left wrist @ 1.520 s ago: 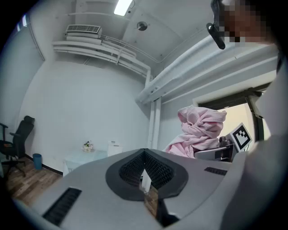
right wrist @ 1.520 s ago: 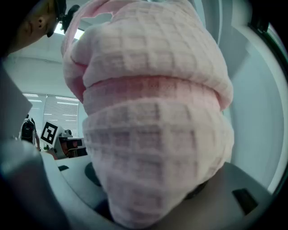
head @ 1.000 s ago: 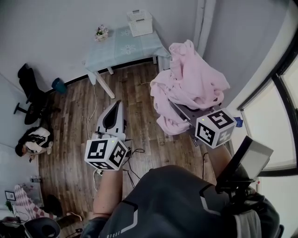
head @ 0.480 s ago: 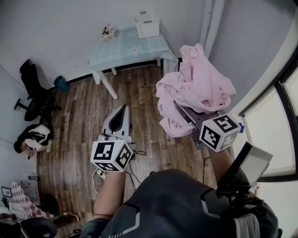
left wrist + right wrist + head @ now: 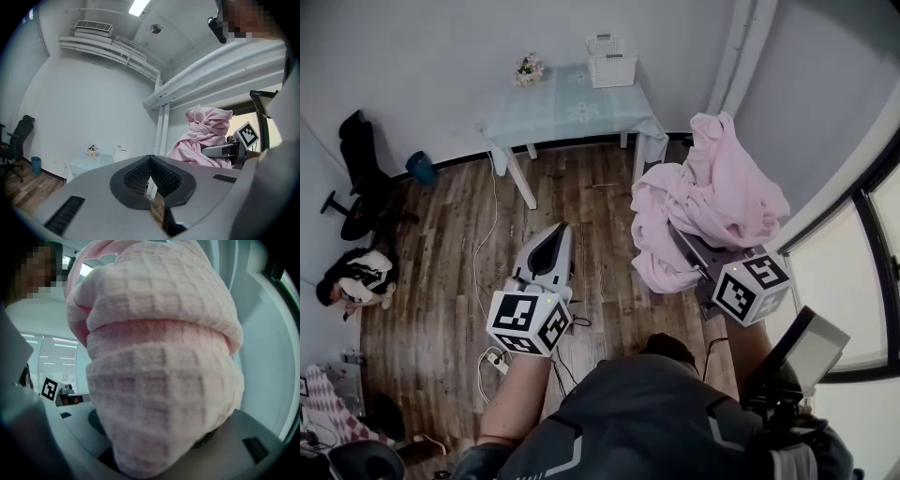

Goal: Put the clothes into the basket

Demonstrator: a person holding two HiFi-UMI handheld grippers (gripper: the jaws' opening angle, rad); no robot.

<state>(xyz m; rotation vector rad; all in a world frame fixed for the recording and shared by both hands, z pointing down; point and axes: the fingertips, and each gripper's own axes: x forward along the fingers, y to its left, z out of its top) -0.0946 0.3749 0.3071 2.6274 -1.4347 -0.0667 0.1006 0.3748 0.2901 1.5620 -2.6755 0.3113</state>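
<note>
A bulky pink waffle-knit garment (image 5: 712, 197) hangs in the air at the right, bunched up, and fills the right gripper view (image 5: 154, 357). My right gripper (image 5: 689, 251) is shut on it, and the cloth hides its fingertips. The white slatted basket (image 5: 612, 61) stands on the far end of a pale table (image 5: 572, 111) against the wall. It also shows small in the left gripper view (image 5: 121, 151). My left gripper (image 5: 549, 255) is held over the wooden floor, shut, with nothing in it (image 5: 150, 158). It points towards the table.
A small pot of flowers (image 5: 528, 67) stands on the table beside the basket. At the left are a black office chair (image 5: 354, 173), a blue bin (image 5: 419, 170) and a seated person (image 5: 352, 277). Cables and a power strip (image 5: 495, 358) lie on the floor. A window wall runs along the right.
The table and basket have slid rightward and slightly lower in the head view. Both grippers have shifted right with them. The pink garment stays in the right gripper's grip.
</note>
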